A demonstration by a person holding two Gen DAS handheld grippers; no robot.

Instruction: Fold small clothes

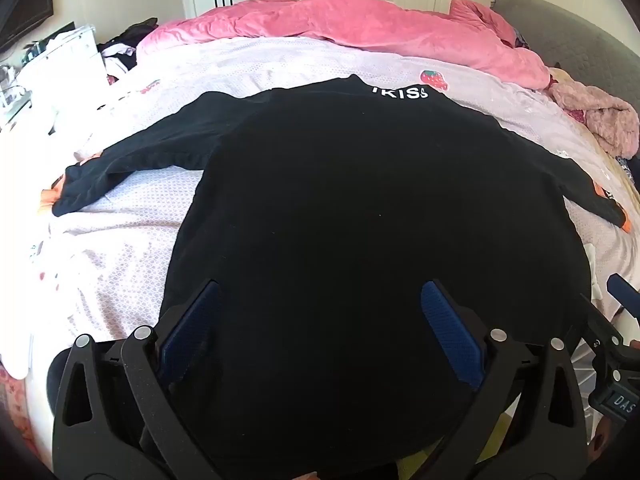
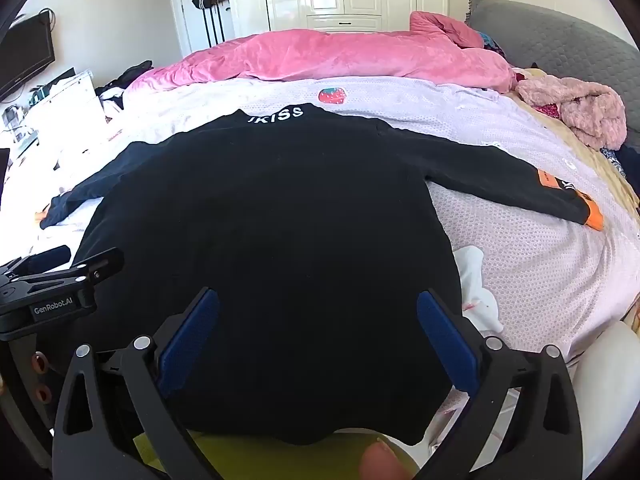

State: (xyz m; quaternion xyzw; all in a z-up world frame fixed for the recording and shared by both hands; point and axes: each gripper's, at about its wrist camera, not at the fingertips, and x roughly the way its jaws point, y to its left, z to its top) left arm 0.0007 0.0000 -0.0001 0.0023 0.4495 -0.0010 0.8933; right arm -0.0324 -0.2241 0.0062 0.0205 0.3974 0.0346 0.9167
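The black sweater [image 1: 340,208] lies spread flat on the bed [image 1: 120,248], collar toward the pink duvet [image 1: 360,28]. Left gripper [image 1: 320,320] and right gripper [image 2: 318,324] hover over its hem, jaws released and empty. A pinch there probably catches bedsheet too, dragging the sleeves askew.

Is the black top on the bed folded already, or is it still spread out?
Spread out. The black top lies flat on the bed, with both sleeves stretched sideways.

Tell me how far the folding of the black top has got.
Done: the black top lies spread flat on the bed sheet, back up, both sleeves stretched out to the sides. In hand: nothing; the left gripper and right gripper hover open over its hem, gripping no cloth. Left: every fold. The orange-cuffed sleeve and the other sleeve are not yet turned in.
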